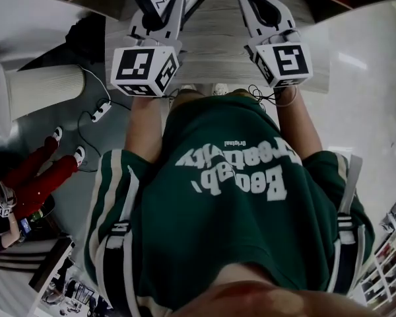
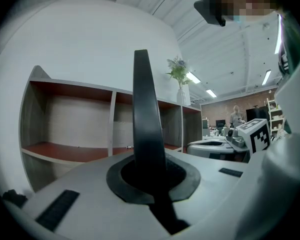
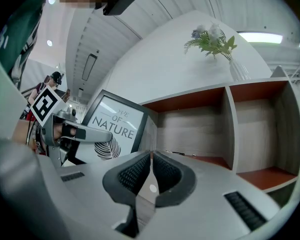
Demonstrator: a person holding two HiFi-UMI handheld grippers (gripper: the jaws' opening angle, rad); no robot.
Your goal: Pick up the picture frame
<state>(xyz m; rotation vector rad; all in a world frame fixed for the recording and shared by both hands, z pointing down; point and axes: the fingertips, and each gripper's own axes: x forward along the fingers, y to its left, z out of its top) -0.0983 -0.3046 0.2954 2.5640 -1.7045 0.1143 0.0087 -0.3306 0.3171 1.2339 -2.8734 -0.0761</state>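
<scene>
Black-edged, the picture frame (image 3: 115, 129) hangs over the table (image 1: 211, 45) by one thin edge pinched in the left claw (image 1: 173, 8), so it may swivel or slip out, while the right claw (image 3: 151, 156) sits closed on nothing.

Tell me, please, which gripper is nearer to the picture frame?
Left. The left gripper is shut on the picture frame, at its edge. The right gripper stands beside it, apart from the frame, shut on nothing.
</scene>
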